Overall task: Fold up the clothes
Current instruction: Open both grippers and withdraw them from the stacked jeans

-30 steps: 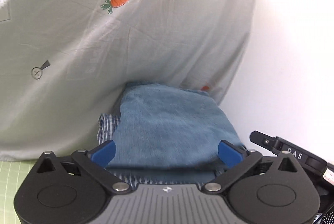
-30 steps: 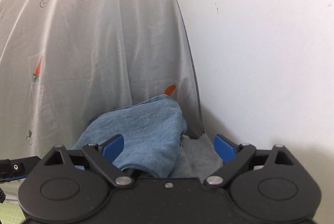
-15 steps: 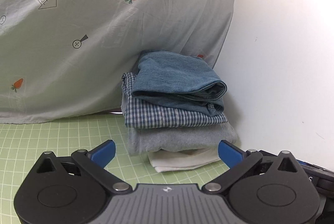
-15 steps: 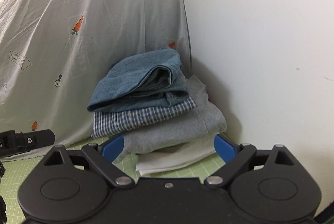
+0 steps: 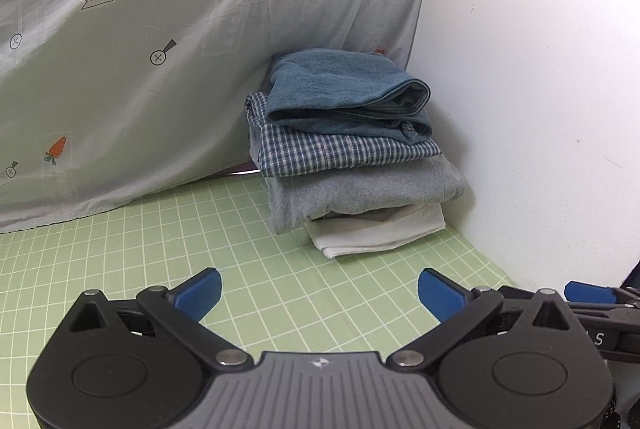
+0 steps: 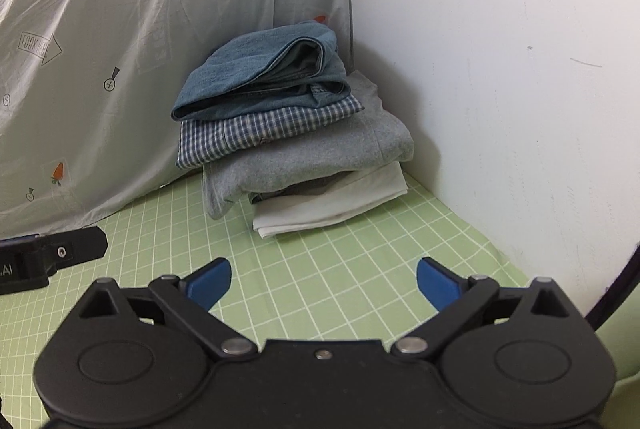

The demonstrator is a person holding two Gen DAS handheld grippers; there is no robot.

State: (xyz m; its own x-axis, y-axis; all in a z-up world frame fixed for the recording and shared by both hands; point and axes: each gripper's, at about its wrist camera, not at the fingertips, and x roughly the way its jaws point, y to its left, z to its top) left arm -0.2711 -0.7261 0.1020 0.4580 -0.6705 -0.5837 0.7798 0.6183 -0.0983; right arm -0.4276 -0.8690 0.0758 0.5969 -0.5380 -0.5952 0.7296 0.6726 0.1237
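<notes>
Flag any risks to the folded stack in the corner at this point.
The denim piece on top sits bulged and loosely folded, so it might slide off. The grey garment overhangs the smaller white one below, so the pile could lean. The hanging sheet touches the stack's back; tugging it could topple everything.

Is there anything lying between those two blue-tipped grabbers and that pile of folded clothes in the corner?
Nothing visible. Only bare green grid mat lies between the left gripper and the stack of folded clothes. The same holds for the right gripper, whose jaws are opening with nothing between them.
</notes>
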